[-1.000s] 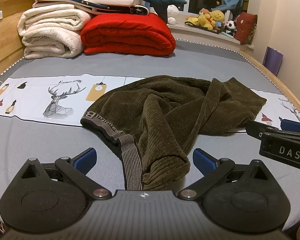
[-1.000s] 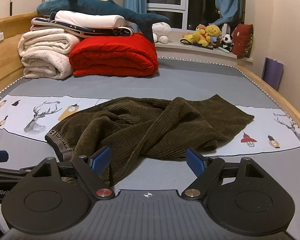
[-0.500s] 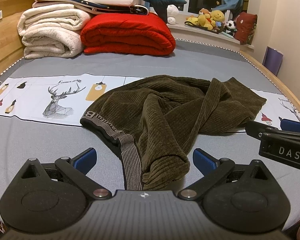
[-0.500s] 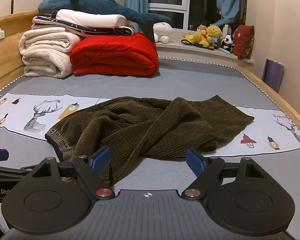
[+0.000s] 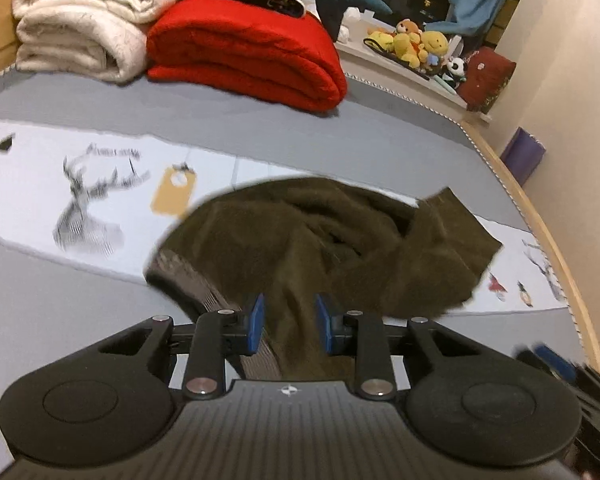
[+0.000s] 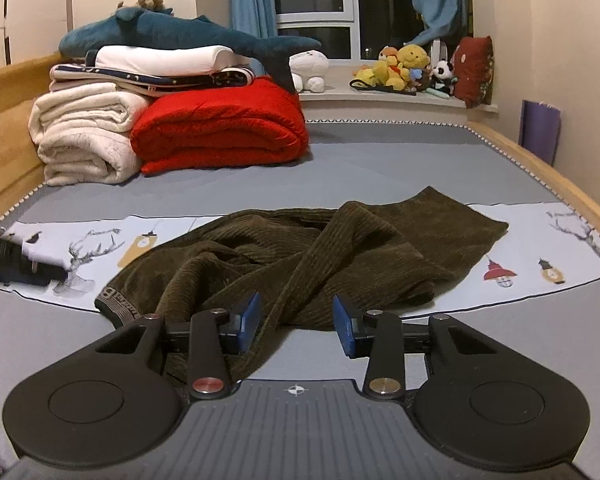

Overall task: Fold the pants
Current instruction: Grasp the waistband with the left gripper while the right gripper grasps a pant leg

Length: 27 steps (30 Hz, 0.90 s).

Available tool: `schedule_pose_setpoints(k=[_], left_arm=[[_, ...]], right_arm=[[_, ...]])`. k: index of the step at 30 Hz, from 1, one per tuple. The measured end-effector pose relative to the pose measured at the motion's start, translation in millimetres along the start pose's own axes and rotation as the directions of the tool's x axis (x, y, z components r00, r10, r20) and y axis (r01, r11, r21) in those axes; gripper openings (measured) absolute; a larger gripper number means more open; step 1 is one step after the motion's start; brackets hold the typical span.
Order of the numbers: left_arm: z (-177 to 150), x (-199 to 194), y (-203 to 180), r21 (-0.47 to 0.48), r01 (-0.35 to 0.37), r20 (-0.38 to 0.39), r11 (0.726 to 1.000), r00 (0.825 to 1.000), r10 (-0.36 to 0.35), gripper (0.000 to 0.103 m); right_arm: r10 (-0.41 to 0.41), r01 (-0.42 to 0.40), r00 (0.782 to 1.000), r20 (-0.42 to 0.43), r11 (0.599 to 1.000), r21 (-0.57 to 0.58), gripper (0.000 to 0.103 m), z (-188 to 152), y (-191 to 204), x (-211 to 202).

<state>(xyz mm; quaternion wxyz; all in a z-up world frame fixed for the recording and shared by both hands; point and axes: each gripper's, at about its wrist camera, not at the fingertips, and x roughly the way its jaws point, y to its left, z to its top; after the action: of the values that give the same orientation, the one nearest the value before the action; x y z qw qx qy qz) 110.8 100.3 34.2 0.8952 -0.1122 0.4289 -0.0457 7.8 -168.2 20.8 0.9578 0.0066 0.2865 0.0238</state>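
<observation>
bedroom at night, a wide bed [image 6: 380, 160] with a grey cover and a white printed runner across it. at the far left end sit stacked blankets, cream [image 6: 84, 136] and red [image 6: 220, 136], with a stuffed shark [image 6: 188, 36] on top. the pants [image 6: 300, 256], dark green corduroy, lie crumpled on the runner in the middle, waistband [image 5: 204, 292] toward the left and legs twisted over each other toward the right.

compared with half a second ago, the left gripper [image 5: 289, 323] has swung in over the waistband end and its view is blurred. its jaws have just been closing and now stand narrow, with cloth between the blue pads; i cannot tell if they pinch it yet. the right gripper [image 6: 296, 322] has barely moved. its jaws have also just been closing to a middling gap, with a fold of cloth lying between the pads but not pressed.

likely both are taking hold to spread the pants flat before any fold.
</observation>
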Motion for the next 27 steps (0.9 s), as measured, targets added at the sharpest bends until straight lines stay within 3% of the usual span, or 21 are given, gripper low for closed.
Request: schedule_pose_setpoints(k=[3,5,6,8,11,16,17,19,22,27], left_arm=[[8.9,28.6,31.7,-0.012,-0.054,-0.018,0.998,0.998,0.054,0.031],[4.0,58.8,56.0,-0.063,-0.117,-0.152,0.991,0.983,0.106,0.031],[2.9,71.3,68.4,-0.132,-0.131,-0.217,0.983,0.971,0.100,0.031],[4.5,87.0,83.5,-0.244,-0.101,-0.267,0.965,0.963,0.034,0.031],[9.3,104.4,84.1,-0.245,-0.091,-0.270,0.965,0.963,0.022,0.036],[5.6,134.3,91.3,-0.338,-0.046,-0.266,0.940,0.963,-0.049,0.046],[5.2,139.8,91.6,-0.343,-0.031,-0.259,0.939,0.964,-0.063,0.054],[2.4,154.3,90.0,-0.342,-0.071,-0.296,0.937,0.955,-0.035,0.061],[3.1,170.7,88.8,-0.352,-0.069,-0.299,0.933,0.953,-0.042,0.079],[3.3,195.6,85.1,-0.331,-0.123,-0.338,0.936,0.941,0.004,0.080]], right_arm=[[0.025,-0.025,1.000,-0.018,1.000,0.019,0.042,2.5,-1.9,6.3],[0.043,-0.042,0.999,-0.026,0.999,0.015,0.042,5.6,-2.2,12.6],[0.050,-0.050,0.998,-0.030,0.999,0.001,0.042,8.2,-1.1,17.2],[0.073,-0.075,0.996,-0.044,0.997,-0.033,0.043,16.6,0.6,29.4],[0.103,-0.108,0.993,-0.061,0.991,-0.079,0.044,33.1,-0.9,57.0],[0.041,-0.050,0.995,-0.096,0.994,-0.093,0.047,54.1,-11.1,125.7],[0.029,-0.039,0.994,-0.108,0.995,-0.088,0.050,56.6,-13.2,140.3],[0.008,-0.018,0.991,-0.133,0.997,-0.075,0.057,58.9,-15.5,166.9],[0.011,-0.017,0.982,-0.187,0.999,-0.032,0.064,61.0,-20.8,206.3],[0.024,-0.018,0.961,-0.277,1.000,0.021,0.068,54.7,-20.8,259.4]])
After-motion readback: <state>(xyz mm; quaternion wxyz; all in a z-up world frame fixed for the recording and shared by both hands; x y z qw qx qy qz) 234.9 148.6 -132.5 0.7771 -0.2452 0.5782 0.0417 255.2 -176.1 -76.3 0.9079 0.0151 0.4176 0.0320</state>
